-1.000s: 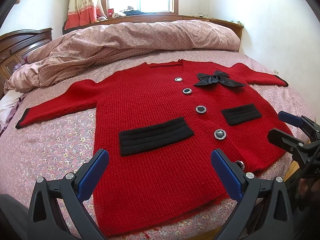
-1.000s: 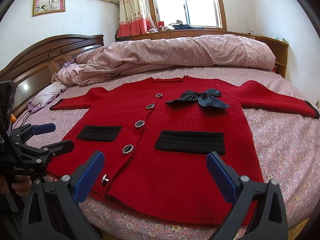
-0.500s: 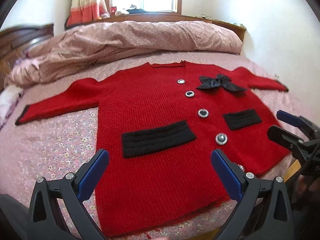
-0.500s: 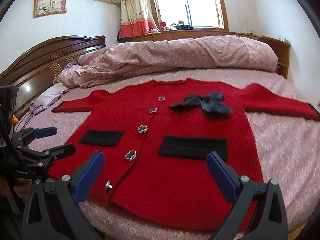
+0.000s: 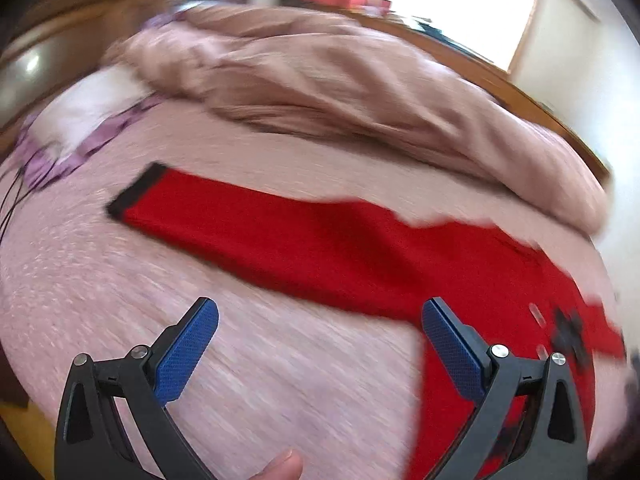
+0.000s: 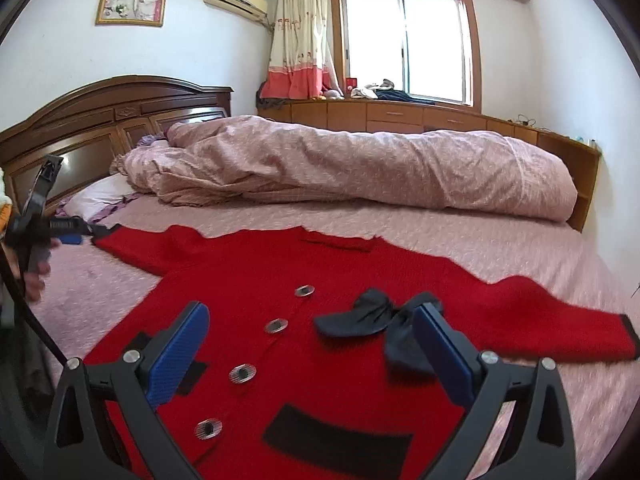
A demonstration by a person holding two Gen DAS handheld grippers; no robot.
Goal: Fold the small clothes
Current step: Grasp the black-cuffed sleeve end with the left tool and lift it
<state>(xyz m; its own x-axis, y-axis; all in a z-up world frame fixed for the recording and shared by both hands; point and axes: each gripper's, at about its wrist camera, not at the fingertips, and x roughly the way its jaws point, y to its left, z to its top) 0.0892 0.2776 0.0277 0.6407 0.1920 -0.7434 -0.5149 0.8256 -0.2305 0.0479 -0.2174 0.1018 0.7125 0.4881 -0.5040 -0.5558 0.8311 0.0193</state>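
Blue pads (image 5: 188,350) of the left hand-held gripper (image 5: 320,344) stood wide apart, released and grasping nothing, hovering over the pink bedspread (image 5: 100,280) just short of the cardigan's left sleeve (image 5: 224,220) (this view was blurred). The sleeve's black cuff (image 5: 134,190) lay flat toward the pillow (image 5: 80,112). The right hand-held gripper (image 6: 312,344) was likewise spread wide and empty, poised above the front of the red cardigan (image 6: 320,280), which lay spread flat on the bed, buttons (image 6: 276,325) up, with a dark bow (image 6: 372,314) near the right pad. Two black pockets (image 6: 336,436) showed low on the garment. From the right wrist view, the left tool appeared at the far sleeve end. A rolled quilt (image 6: 340,168) lay behind the cardigan, well apart from it.
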